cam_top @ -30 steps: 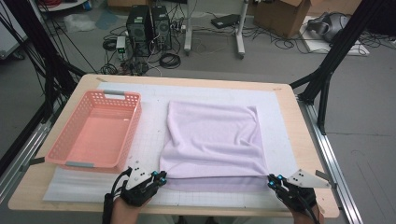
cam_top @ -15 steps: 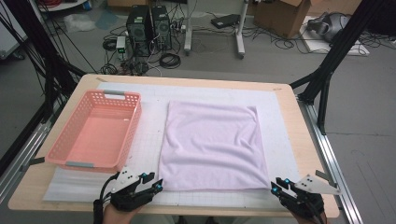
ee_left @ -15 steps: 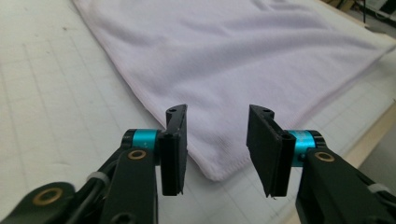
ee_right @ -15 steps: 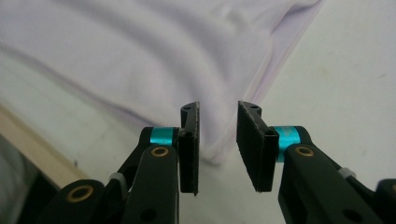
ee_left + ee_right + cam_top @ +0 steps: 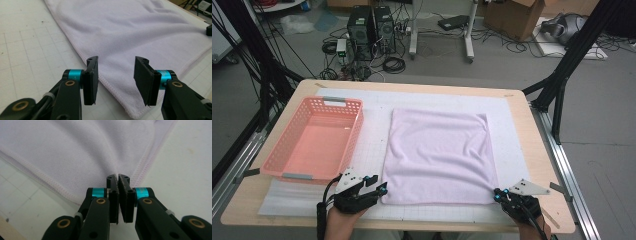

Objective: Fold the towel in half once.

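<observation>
Down at the near edge of the table [image 5: 542, 165], both hands reach in low, each gripper lying nearly flat and pointing forward. The left gripper [image 5: 116, 75] has its jaws spread wide, nothing between them; the towel's [image 5: 439, 155] near left corner lies just ahead of and under the gap. The right gripper [image 5: 118, 185] has its jaws pressed together on the towel's near right corner, the stitched hem bunching at the tips. The towel is a soft, pale lilac rectangle of fine-napped cloth, spread flat with faint ripples. A pink plastic basket [image 5: 287, 160] with a latticed wall sits beyond the left gripper, apart from the towel.
</observation>
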A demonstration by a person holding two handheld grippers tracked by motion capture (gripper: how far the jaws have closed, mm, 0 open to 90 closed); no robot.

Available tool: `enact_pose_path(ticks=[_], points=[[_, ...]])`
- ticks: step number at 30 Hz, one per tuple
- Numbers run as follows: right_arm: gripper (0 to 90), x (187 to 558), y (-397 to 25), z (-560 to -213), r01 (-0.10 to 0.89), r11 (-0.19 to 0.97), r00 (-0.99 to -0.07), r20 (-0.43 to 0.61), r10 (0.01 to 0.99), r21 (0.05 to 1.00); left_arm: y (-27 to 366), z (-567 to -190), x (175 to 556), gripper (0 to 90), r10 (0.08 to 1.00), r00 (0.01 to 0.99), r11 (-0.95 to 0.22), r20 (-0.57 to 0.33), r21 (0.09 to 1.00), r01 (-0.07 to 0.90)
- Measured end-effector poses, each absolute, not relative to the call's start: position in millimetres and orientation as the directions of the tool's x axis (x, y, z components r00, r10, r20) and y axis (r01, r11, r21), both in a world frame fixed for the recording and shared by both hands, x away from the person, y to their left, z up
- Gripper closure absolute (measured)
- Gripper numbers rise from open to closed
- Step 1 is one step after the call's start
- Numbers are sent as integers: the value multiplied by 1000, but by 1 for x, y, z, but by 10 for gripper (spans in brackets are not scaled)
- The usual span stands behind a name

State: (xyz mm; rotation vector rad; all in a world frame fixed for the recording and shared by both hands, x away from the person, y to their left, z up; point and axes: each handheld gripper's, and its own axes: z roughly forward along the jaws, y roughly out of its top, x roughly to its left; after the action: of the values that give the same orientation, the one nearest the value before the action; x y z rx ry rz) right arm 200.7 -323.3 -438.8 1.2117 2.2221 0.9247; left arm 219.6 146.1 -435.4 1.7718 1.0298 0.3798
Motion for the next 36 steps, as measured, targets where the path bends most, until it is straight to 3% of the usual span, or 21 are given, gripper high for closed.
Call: enact_pose_path(ticks=[5, 9, 15, 25, 32, 36], points=[[854, 190, -329, -433, 584, 424, -533, -67, 844, 692, 146, -434, 229, 493, 787, 579, -117, -211, 872, 476], [670, 197, -335, -430, 573, 364, -520, -18, 854, 734, 143, -434, 240, 481, 780, 589, -124, -210, 871, 475], [670, 228, -343, -423, 527, 265, -464, 13, 886, 808, 139, -435, 259, 466, 773, 604, -136, -194, 880, 456], [677, 279, -347, -429, 528, 239, -450, 30, 892, 815, 134, -435, 291, 431, 755, 635, -153, -164, 897, 414], [586, 307, -345, -435, 544, 213, -436, 56, 898, 812, 131, -436, 305, 409, 759, 637, -163, -136, 907, 388], [617, 319, -340, -440, 555, 212, -428, 57, 902, 804, 132, -436, 304, 401, 760, 636, -168, -134, 905, 392]])
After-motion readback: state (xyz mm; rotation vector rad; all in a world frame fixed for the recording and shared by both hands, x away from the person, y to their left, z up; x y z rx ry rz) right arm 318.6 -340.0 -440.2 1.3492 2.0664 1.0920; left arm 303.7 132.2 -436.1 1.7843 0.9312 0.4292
